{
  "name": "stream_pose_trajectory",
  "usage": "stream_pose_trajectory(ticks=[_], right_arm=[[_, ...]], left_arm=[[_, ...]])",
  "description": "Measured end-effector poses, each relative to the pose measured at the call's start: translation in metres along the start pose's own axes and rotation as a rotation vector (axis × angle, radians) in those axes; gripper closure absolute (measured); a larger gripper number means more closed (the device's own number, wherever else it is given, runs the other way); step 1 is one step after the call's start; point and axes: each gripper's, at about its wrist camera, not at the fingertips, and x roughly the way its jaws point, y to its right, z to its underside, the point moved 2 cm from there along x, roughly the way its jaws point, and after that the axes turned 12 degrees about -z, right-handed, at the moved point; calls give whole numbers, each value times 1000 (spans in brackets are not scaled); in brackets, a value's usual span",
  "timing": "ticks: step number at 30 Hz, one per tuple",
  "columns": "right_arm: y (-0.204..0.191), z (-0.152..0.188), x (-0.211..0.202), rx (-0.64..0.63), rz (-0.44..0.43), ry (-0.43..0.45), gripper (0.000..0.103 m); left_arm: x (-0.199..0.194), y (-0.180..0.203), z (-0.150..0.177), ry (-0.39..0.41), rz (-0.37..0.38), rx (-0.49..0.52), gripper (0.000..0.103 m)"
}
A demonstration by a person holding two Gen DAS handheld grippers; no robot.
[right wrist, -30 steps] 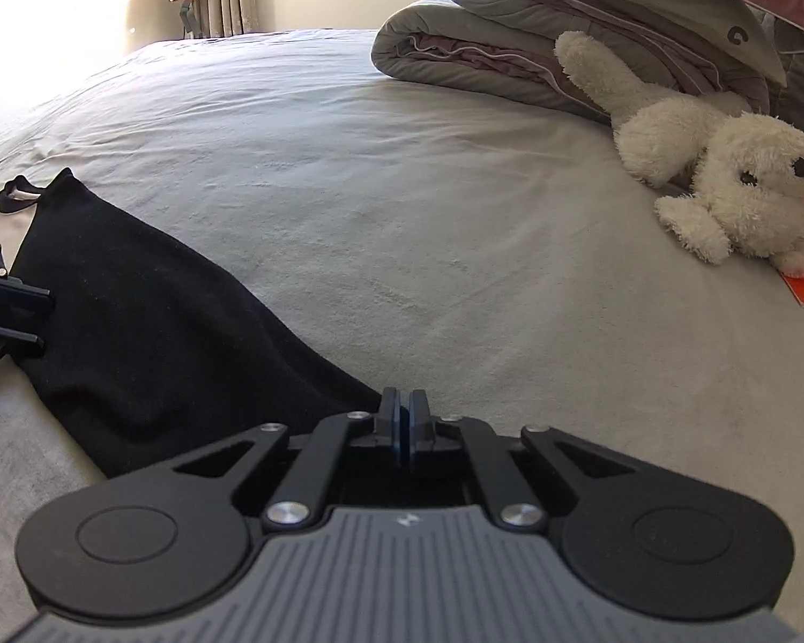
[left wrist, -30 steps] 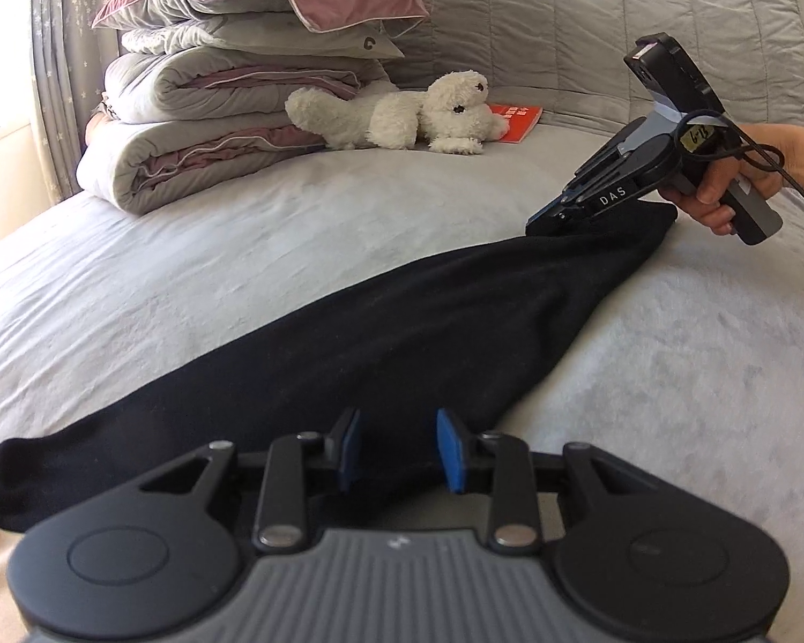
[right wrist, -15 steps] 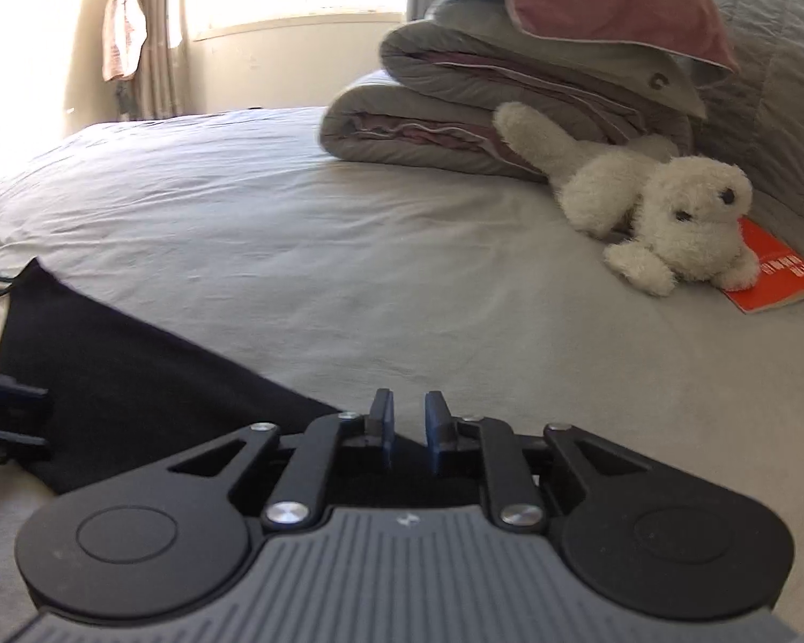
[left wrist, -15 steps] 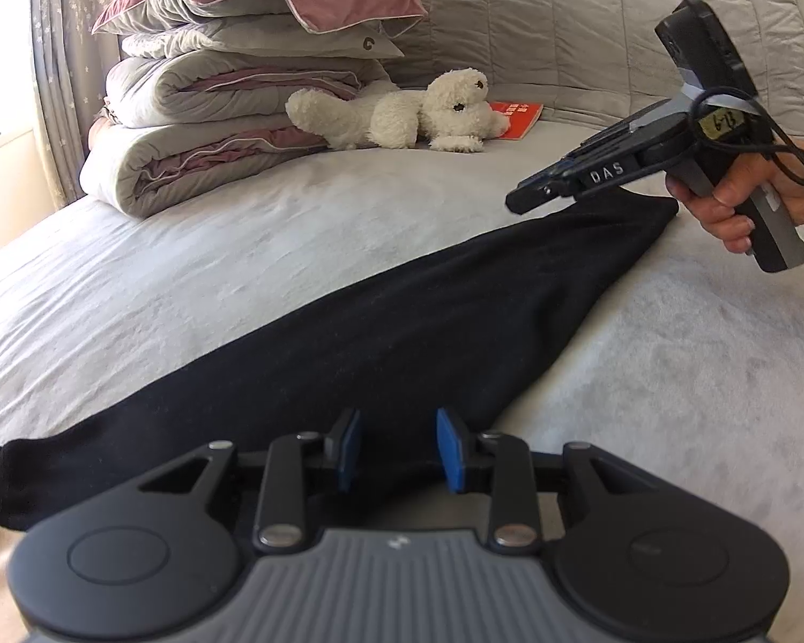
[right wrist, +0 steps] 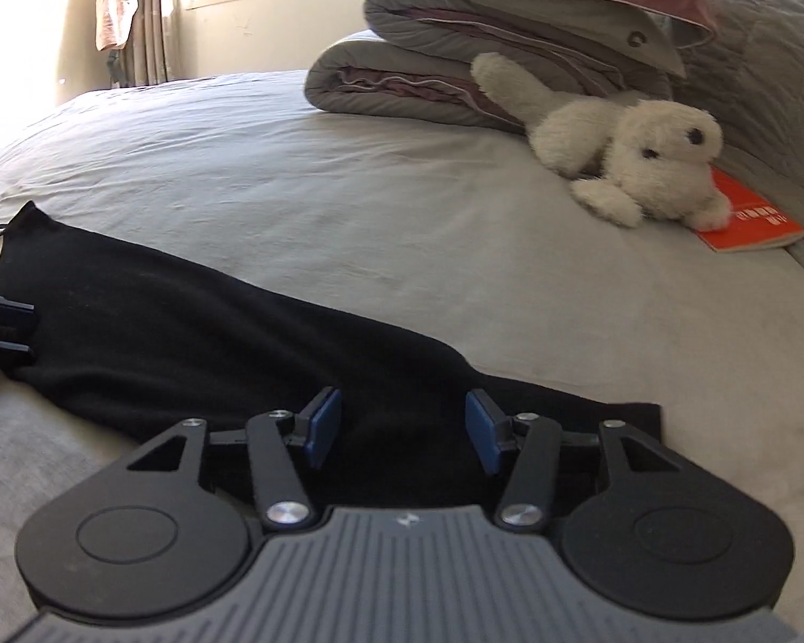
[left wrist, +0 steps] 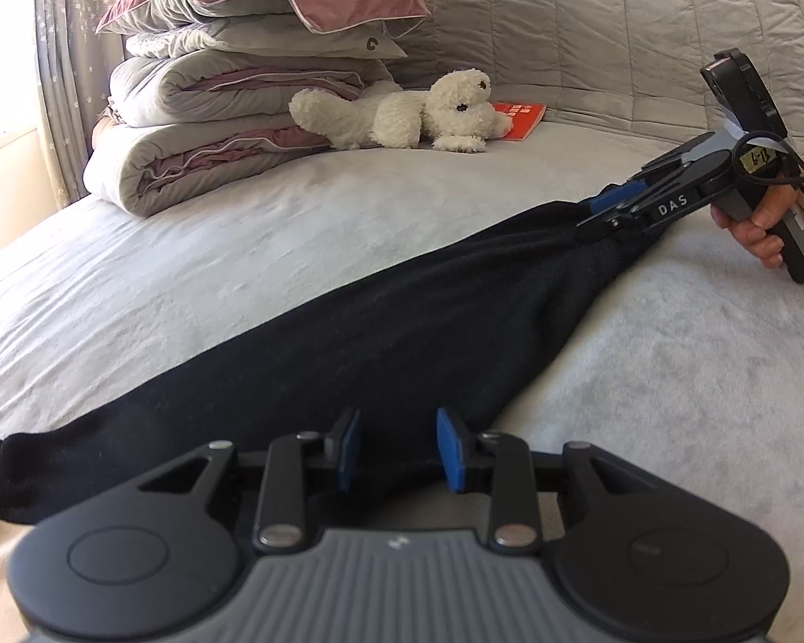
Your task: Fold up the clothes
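Left gripper sits low, angled downward, its blue pads parted with a modest gap between them. Over on the far side, the right gripper is tilted down too, jaws opening, nothing pinched between the pads. A bare hand wraps the right gripper's handle, fingers curled underneath, cable looping past the wrist.

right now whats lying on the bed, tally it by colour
black: 1, long knit garment
white: 1, fluffy plush dog
red: 1, thin booklet
grey and mauve: 1, stack of folded quilts and pillows
total: 4
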Motion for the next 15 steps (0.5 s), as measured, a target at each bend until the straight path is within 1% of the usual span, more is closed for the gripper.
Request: stream_pose_trajectory(ticks=[2,5,6,8,11,12,13,14,15], right_arm=[[14,0,-12,16,92,5,49],[35,-1,-29,66,111,65,49],[42,-2,-29,74,141,69,49],[56,-2,-26,95,184,63,49],[69,2,-13,108,198,30,49],[70,4,-10,106,201,22,57],[69,4,-10,104,184,31,86],[68,4,-10,103,171,41,96],[64,3,-13,95,190,62,96]], left_arm=[[0,0,0,-1,0,-3,71],[0,1,-1,-2,0,-4,71],[0,1,-1,-3,-1,-4,71],[-1,1,-1,-4,-1,-4,71],[-1,1,-1,-5,-3,-5,71],[-1,1,-1,-5,-4,-5,71],[-1,1,-1,-5,-4,-5,71],[-1,1,-1,-5,-4,-5,71],[-1,1,-1,-5,-3,-6,71]])
